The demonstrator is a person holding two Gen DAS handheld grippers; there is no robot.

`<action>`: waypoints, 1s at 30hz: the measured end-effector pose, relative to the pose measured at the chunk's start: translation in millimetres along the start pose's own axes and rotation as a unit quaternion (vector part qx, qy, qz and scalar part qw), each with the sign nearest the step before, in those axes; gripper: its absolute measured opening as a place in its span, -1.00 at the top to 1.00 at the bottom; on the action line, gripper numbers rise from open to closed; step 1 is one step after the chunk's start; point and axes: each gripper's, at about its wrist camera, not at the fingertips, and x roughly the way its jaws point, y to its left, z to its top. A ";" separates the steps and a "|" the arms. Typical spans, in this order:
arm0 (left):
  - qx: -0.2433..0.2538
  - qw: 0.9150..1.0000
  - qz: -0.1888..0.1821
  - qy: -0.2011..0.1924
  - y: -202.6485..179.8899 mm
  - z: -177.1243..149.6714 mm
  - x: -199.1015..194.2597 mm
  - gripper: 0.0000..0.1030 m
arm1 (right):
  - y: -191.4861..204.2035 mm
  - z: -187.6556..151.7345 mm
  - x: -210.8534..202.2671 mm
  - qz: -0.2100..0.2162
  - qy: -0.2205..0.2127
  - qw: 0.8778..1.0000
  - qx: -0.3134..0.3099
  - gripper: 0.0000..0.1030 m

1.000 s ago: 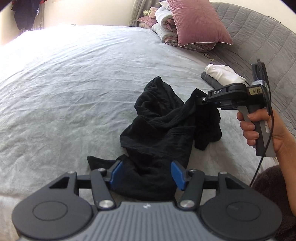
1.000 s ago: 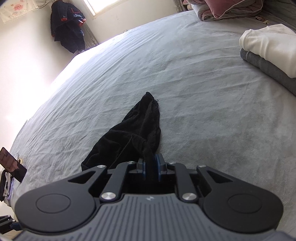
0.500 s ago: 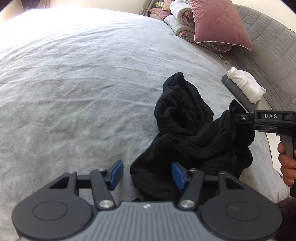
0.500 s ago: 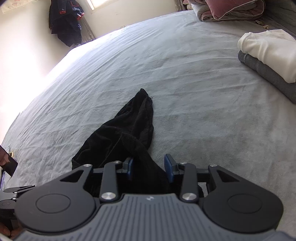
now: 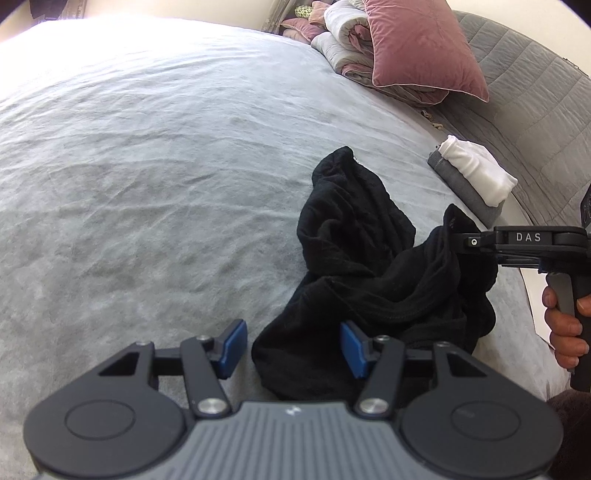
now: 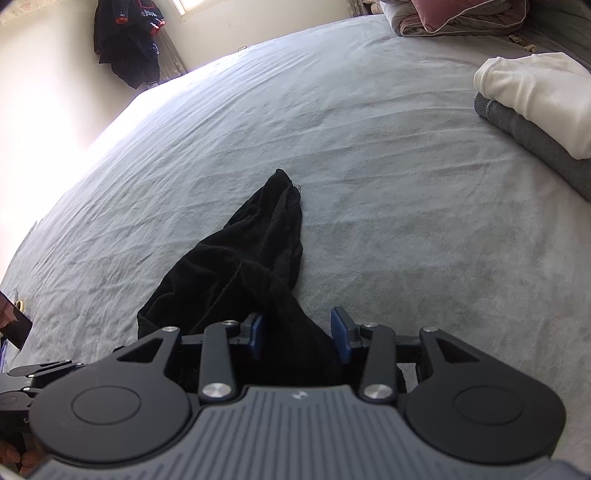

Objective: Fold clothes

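Cloth (image 5: pixel 373 266) is lying in a black, crumpled heap on the grey bed (image 5: pixel 147 166), close to the near edge. One end is pointing away from you, toward the far side of the bed. The other end is bunching up near your two tools.

Your right gripper (image 6: pixel 301 334) is sitting over that near end. Its blue pads (image 6: pixel 341 334) are standing apart and its jaws are opening. A thick fold of the cloth is running between them, but the pads are not squeezing it. In the left view, part of the cloth is draping over this gripper's tip, and your hand (image 5: pixel 565 328) is wrapping around its handle.

Your left gripper (image 5: pixel 291 343) is hovering just above the near corner of the cloth. Its pads (image 5: pixel 232 345) are apart too, and the jaws are closing a little. The corner of the cloth is lying between them, nearer the right pad. The pads are not pinching it.

Off to the right, a white top (image 6: pixel 535 96) is resting folded on a grey one (image 6: pixel 535 144). Farther back, a pink pillow (image 5: pixel 421 48) is leaning on rolled blankets (image 5: pixel 343 40). Dark clothes (image 6: pixel 127 35) are hanging on the far wall.
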 end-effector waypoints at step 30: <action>0.005 1.000 -0.011 0.003 -1.5 1.8 -5.2 0.59 | 3.6 -2.4 2.8 -0.004 0.005 1.000 -0.009 0.11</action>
